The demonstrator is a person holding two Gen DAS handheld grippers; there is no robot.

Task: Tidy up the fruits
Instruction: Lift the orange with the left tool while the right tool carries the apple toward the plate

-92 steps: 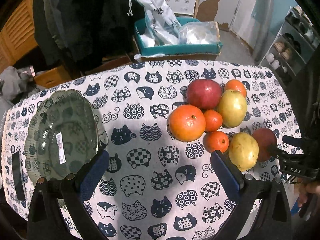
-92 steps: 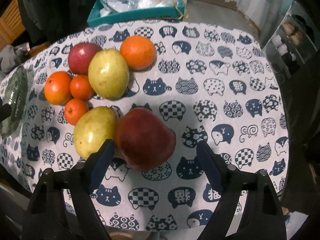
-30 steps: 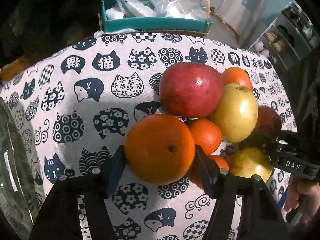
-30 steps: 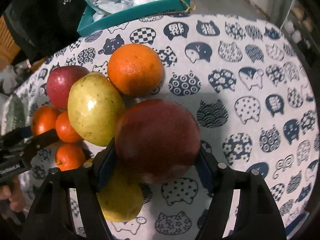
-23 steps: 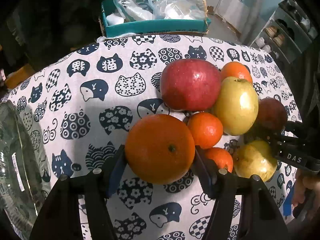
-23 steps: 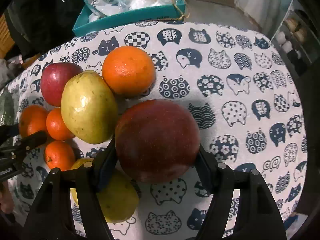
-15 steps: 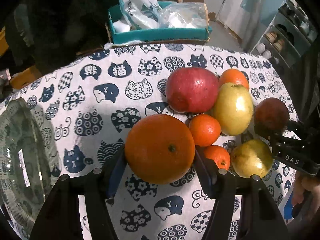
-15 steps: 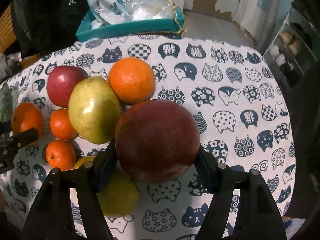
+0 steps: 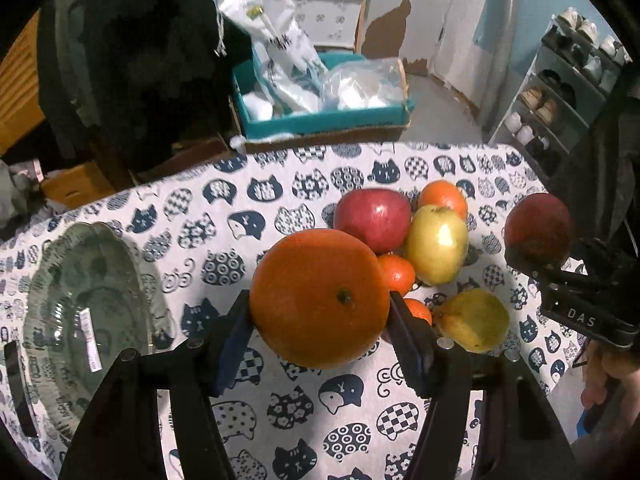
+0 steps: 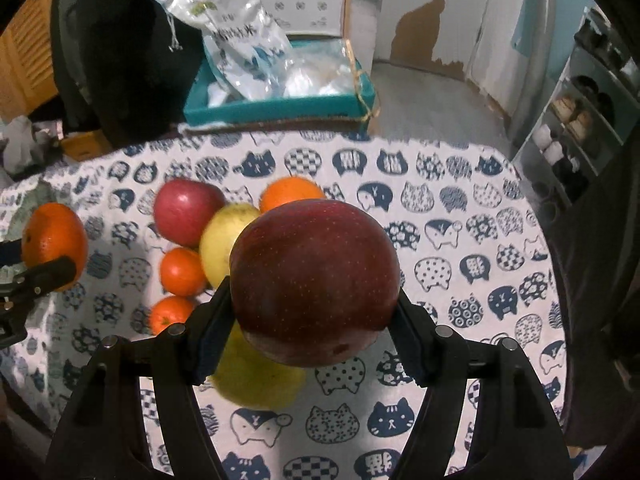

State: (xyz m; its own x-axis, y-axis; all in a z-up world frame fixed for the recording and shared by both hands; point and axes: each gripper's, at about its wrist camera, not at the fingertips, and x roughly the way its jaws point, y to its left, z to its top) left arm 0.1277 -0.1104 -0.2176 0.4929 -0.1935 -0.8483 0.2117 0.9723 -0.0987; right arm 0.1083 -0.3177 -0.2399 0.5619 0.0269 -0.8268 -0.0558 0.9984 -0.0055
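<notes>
My left gripper [image 9: 320,336] is shut on a large orange [image 9: 320,296], held above the cat-print tablecloth [image 9: 240,216]. My right gripper [image 10: 316,332] is shut on a dark red apple [image 10: 314,280], also lifted off the cloth; that apple [image 9: 538,226] shows at the right of the left wrist view. Left on the cloth are a red apple [image 9: 372,218], a yellow-green pear [image 9: 438,248], an orange [image 9: 442,198], two small tangerines [image 9: 396,274] and a second pear [image 9: 474,318]. A clear glass bowl [image 9: 80,320] sits at the left.
A teal box [image 9: 324,120] with plastic bags stands beyond the table's far edge. A shoe rack [image 9: 560,92] is at the far right. A dark phone-like slab [image 9: 18,388] lies by the bowl. A person's hand [image 9: 604,384] grips the right tool.
Both grippers closed on their fruit and have risen with it: the orange and the dark apple now hang well above the cloth, and more of the table and room shows.
</notes>
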